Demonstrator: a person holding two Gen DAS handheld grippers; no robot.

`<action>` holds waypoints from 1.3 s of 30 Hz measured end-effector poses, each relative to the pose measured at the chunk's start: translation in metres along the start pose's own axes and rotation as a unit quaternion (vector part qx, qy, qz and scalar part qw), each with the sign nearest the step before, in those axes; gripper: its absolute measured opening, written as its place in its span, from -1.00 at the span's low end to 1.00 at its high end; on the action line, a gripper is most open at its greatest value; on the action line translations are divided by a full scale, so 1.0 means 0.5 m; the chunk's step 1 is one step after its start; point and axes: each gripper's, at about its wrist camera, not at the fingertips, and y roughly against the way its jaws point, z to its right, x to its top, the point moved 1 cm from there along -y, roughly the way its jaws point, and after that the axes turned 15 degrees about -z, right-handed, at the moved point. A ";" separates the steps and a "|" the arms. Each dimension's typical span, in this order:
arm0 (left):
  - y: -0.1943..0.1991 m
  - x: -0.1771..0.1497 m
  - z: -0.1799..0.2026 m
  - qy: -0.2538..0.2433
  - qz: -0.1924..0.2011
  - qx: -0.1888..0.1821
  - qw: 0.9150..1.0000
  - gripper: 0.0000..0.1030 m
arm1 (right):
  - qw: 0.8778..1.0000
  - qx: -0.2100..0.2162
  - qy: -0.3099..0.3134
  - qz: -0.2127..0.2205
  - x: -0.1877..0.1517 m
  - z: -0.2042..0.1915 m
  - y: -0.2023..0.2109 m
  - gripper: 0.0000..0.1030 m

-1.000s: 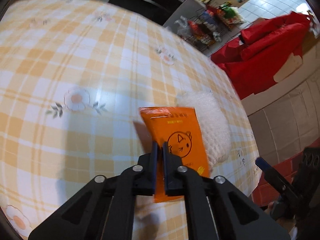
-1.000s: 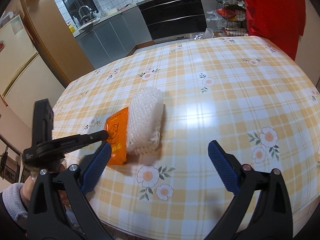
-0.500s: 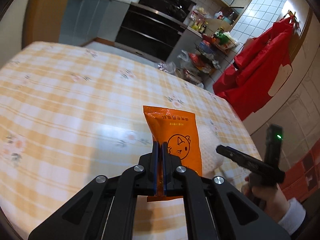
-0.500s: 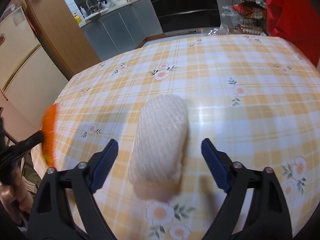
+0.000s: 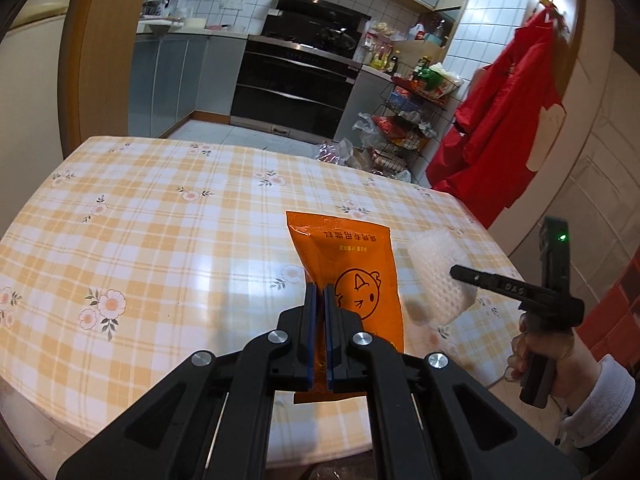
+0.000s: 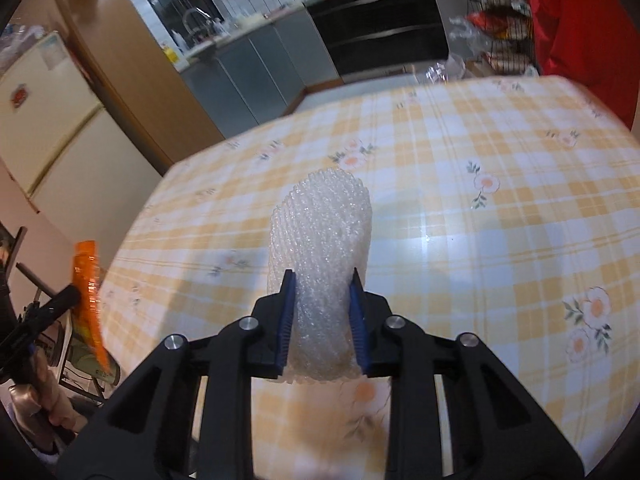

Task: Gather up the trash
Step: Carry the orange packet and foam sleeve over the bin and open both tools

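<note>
The left tool holds a snack packet upright above the near part of the table, and the right tool holds a roll of bubble wrap raised over the table's near right edge. The packet is left of the roll, close beside it. Beyond the table's far edge stands the oven, with a wire rack to its right and hanging garments further right. A fridge stands far left.

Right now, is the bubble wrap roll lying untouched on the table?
No, the right gripper clamps the bubble wrap roll between its blue pads.
</note>
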 end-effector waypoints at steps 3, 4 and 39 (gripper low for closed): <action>0.024 -0.019 0.019 -0.009 0.001 -0.003 1.000 -0.93 | 1.000 0.013 0.004 0.020 -0.029 -0.025 0.054 -0.46; 0.035 -0.029 0.028 -0.014 0.001 -0.005 1.000 -0.93 | 0.999 0.016 0.006 0.027 -0.039 -0.033 0.072 -0.46; 0.012 -0.384 0.179 -0.088 -0.138 -0.064 0.984 -0.91 | 0.995 0.015 0.016 0.094 -0.358 -0.115 0.306 -0.46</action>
